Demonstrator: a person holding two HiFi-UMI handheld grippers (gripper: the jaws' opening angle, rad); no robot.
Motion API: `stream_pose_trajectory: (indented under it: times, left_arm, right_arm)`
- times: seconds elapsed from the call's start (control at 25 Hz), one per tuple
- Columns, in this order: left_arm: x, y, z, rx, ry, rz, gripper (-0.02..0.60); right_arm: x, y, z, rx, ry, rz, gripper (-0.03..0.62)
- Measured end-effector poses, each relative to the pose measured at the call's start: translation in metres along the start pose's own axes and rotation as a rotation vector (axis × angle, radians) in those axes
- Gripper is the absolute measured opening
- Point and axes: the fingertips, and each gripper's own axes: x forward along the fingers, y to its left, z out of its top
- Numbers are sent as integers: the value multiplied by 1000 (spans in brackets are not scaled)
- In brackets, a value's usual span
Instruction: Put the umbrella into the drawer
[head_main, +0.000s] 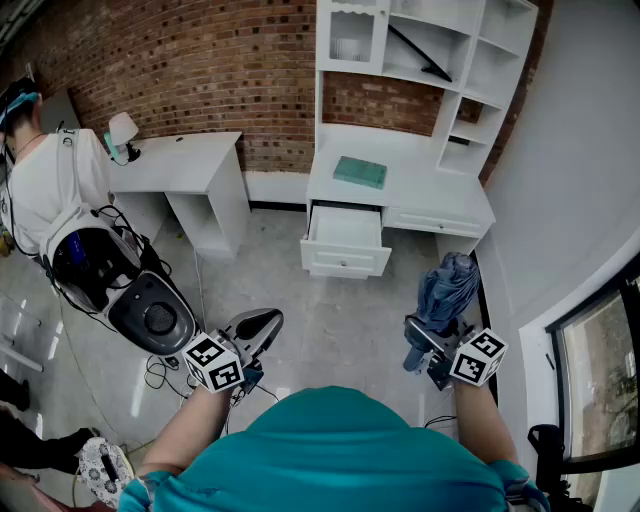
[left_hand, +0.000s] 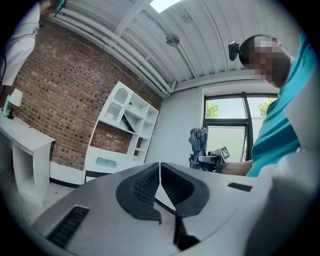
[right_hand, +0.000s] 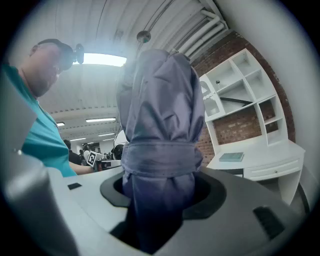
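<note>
A folded blue-grey umbrella (head_main: 447, 288) (right_hand: 160, 130) is held level and points away from me, with my right gripper (head_main: 432, 345) (right_hand: 159, 192) shut on its lower part below the strap. The same umbrella (left_hand: 198, 145) shows far off in the left gripper view. My left gripper (head_main: 255, 330) (left_hand: 159, 185) is shut with nothing in it, its pads touching. Ahead stands a white desk (head_main: 420, 205) with one drawer (head_main: 345, 240) pulled open; I see nothing in the part of its inside that shows.
A teal book (head_main: 360, 172) lies on the desk under white shelves (head_main: 440, 50). A second white desk (head_main: 190, 165) is at the left, by a person in white (head_main: 50, 180) and a dark machine (head_main: 140, 305). Cables (head_main: 165, 375) lie on the floor.
</note>
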Motion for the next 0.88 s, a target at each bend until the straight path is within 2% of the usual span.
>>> stream_pose_trajectory:
  times: [0.36,0.6,0.88]
  left_arm:
    - [20,-35,-1,10,0,2,21]
    - [43,-66,-4,15,-9,13,21]
    - [73,-103,-17,-13,-15,4,21]
  right_arm:
    - [-31,-11,5,-7,0,20,244]
    - [-60,-22,1,-7,41,33,247]
    - [-99,-32,-8,-19,55,56,247]
